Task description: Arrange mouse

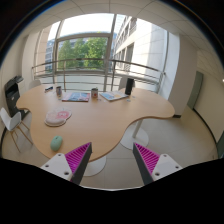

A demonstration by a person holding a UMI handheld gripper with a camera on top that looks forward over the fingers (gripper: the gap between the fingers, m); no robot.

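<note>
While the hand-held gripper (110, 160) hangs high above the near edge of the tabletop (100, 120), its two fingers stand apart with nothing between them, so it is released and carries nothing. The pink pads (78, 156) face each other across an empty gap.

As I judge it, the task has barely begun. A small greenish rounded thing (57, 143) lies on the tabletop's near edge, just ahead of the left finger; it may be the mouse, though it is too small to tell for certain. It lies untouched and well below the fingers. Reaching it, gripping it and setting it in place all seem left to do.

Other things sit farther off on the wooden tabletop: a plate-like object (57, 117) towards the left side, and at the far end a book or box (75, 96), a cup (95, 93) and a flat blue item (113, 96). All lie well apart from the greenish thing, so none looks likely to block a descent. Chairs (128, 85) stand around the far side, a white chair (12, 122) stands at the left, and large windows (82, 50) with a railing lie beyond. The curved cut of the tabletop edge near the right finger leaves little surface there.
</note>
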